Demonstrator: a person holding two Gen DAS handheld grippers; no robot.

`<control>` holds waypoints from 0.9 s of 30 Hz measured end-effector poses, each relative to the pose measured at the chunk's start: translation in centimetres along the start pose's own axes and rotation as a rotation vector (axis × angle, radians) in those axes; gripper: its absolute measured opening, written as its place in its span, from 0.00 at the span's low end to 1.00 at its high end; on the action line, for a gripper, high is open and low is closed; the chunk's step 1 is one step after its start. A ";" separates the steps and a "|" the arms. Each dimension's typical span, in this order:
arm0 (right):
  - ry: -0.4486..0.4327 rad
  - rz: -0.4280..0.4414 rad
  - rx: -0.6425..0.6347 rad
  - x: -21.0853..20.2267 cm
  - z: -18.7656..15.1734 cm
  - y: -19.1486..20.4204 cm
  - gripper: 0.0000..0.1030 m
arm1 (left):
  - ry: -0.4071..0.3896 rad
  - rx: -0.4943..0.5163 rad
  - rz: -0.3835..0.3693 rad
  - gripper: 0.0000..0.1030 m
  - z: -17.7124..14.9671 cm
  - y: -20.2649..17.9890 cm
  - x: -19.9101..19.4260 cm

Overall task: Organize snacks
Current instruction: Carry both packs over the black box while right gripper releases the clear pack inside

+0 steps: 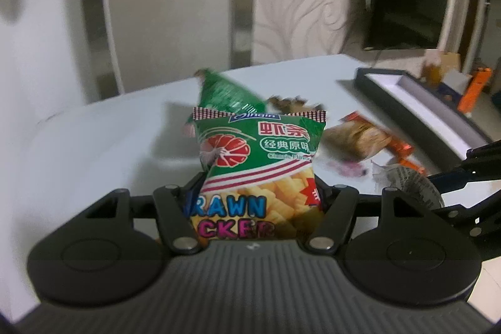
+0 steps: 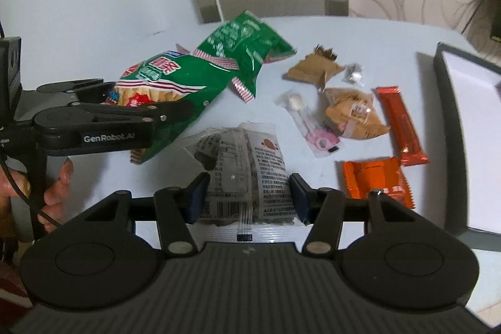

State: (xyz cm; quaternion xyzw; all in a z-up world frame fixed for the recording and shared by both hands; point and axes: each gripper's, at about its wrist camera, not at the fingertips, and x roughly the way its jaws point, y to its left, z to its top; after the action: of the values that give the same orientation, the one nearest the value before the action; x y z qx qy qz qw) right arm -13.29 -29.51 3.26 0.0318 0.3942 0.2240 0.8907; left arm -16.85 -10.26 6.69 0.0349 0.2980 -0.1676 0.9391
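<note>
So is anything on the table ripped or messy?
Yes. The brown wrapper near the far side of the table has a ragged, torn-looking top edge and lies crumpled. The other snacks are scattered loose beside the open box, none inside it as far as these views show. Nothing looks spilled.

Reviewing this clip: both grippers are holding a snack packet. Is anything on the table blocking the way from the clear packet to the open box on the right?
Nothing tall does. Between the clear packet in the right gripper and the open box lie flat wrappers only: an orange packet and a red-orange bar. Carried above them, the way looks free.
</note>
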 end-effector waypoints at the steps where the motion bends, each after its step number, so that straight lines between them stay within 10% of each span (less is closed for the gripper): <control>1: -0.008 -0.009 0.008 -0.6 0.1 0.1 0.59 | -0.005 0.007 -0.020 0.66 0.5 -0.3 0.2; 15: -0.118 -0.224 0.169 -7.9 -0.5 -9.1 0.59 | -0.050 0.114 -0.223 0.66 6.6 -11.2 6.7; 27: -0.096 -0.280 0.128 -8.7 -0.3 -23.1 0.59 | -0.003 0.101 -0.227 0.66 10.9 -22.9 17.4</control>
State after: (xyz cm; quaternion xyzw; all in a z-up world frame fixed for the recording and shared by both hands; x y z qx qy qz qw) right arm -9.96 -53.99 3.71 0.0441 0.3653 0.0703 0.9272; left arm -5.21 -38.73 6.52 0.0478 0.2900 -0.2877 0.9115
